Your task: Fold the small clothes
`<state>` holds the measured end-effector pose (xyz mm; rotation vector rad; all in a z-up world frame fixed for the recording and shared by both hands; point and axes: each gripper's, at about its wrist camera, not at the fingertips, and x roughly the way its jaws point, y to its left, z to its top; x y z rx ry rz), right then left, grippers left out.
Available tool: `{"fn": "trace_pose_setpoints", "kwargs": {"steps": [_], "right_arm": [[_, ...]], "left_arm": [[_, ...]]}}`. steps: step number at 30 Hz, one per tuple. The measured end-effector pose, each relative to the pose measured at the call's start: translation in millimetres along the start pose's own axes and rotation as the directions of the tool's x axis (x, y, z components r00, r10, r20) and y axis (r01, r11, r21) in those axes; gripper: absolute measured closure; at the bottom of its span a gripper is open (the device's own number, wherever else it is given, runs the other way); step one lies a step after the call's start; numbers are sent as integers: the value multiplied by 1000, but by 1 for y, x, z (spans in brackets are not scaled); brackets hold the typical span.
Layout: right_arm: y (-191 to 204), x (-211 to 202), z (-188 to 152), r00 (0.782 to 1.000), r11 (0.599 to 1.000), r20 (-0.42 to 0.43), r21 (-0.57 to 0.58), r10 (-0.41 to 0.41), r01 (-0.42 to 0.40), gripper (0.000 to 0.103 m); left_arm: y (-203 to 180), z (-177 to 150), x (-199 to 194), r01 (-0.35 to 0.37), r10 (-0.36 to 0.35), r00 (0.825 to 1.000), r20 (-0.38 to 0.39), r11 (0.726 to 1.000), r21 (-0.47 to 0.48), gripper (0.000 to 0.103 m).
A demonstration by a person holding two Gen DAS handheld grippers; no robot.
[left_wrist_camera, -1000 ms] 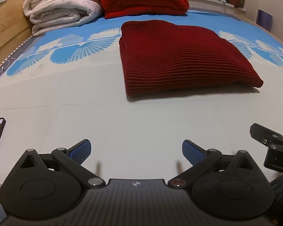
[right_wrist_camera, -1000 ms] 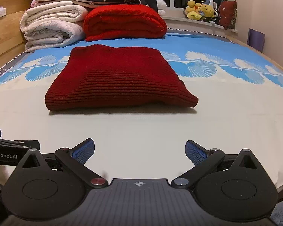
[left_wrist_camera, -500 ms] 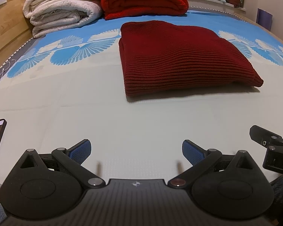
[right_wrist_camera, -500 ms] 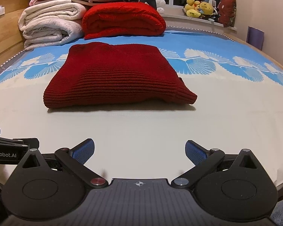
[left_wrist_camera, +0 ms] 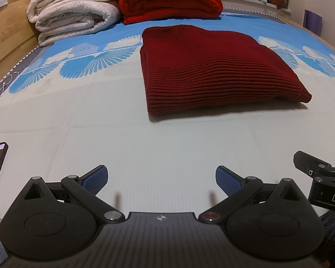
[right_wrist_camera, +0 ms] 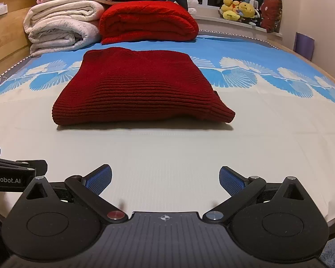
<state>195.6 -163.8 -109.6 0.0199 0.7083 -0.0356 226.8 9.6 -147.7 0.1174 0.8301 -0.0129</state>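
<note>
dark red knit sweater lies folded, mid-bed, clear of both tools | left gripper jaws apart, empty, low over bare sheet | right gripper likewise | judged: fold complete, tools held back near the bed's edge

We see our right tool with its two blue pads far apart, and nothing is between them. It hangs low over the pale part of the bed. Ahead, well apart from the pads, a dark red knitted garment lies folded flat. Behind it are a red blanket and white blankets. At the left edge we see a part of the left tool.
</note>
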Motion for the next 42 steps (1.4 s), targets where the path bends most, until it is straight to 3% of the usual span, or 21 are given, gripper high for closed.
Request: {"fn": "trace_pose_setpoints", "kwargs": {"steps": [42], "right_arm": [[-1,1,-1,1000,1000,-9,0,9,-9,1]], "left_arm": [[1,-4,0,3,-3,1000,5,1000,23,0]]}}
